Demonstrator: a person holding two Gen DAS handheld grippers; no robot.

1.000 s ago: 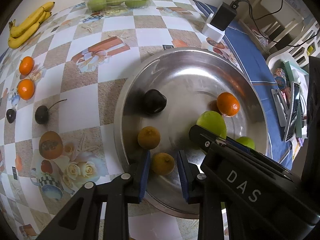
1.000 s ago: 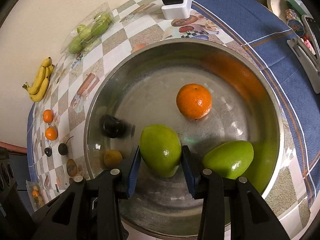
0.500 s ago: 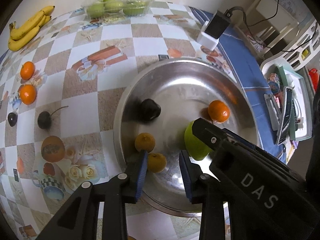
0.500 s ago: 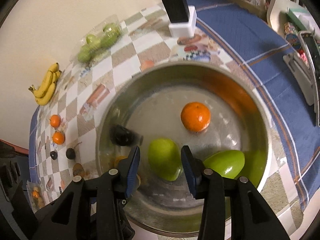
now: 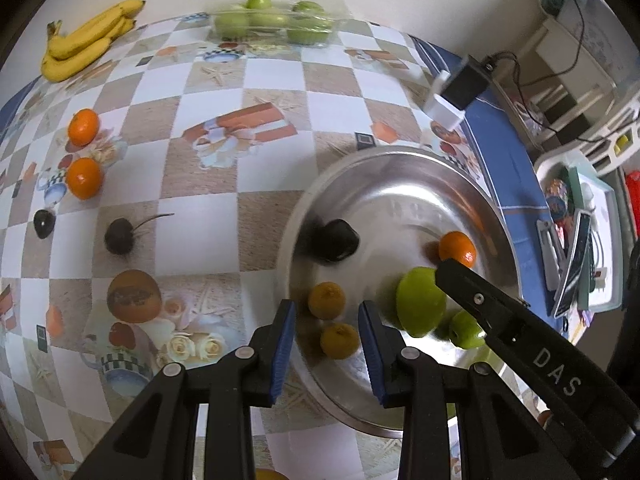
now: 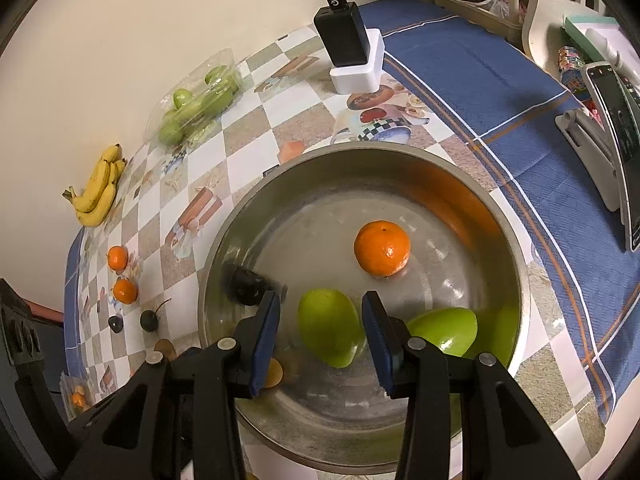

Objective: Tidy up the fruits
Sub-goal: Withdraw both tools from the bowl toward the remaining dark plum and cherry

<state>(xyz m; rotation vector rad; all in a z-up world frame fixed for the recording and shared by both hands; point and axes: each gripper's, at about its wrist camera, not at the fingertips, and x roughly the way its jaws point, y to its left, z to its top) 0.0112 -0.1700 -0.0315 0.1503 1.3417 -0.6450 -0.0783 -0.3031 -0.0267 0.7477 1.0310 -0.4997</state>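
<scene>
A steel bowl (image 5: 400, 184) (image 6: 520, 264) holds an orange (image 6: 382, 247), a green mango (image 6: 330, 332), a second green fruit (image 6: 444, 330), a dark plum (image 5: 336, 239) and two yellow-brown fruits (image 5: 326, 300). My left gripper (image 5: 326, 340) is open and empty above the bowl's near rim, over the lower yellow-brown fruit (image 5: 339, 340). My right gripper (image 6: 318, 334) is open above the green mango, apart from it. On the table lie two oranges (image 5: 83, 126), two dark cherries (image 5: 119, 236), bananas (image 5: 86, 42) and a pack of green fruit (image 5: 276, 20).
A brown fruit (image 5: 134, 296) lies left of the bowl. A black charger on a white block (image 6: 352, 56) stands behind the bowl. A phone on a stand (image 6: 616, 120) and a white tray (image 5: 580, 232) sit at the right, on the blue cloth.
Both grippers have lifted up and back from the bowl. The right gripper let go of the green mango, which stays in the bowl. The left gripper has risen off the yellow-brown fruit.
</scene>
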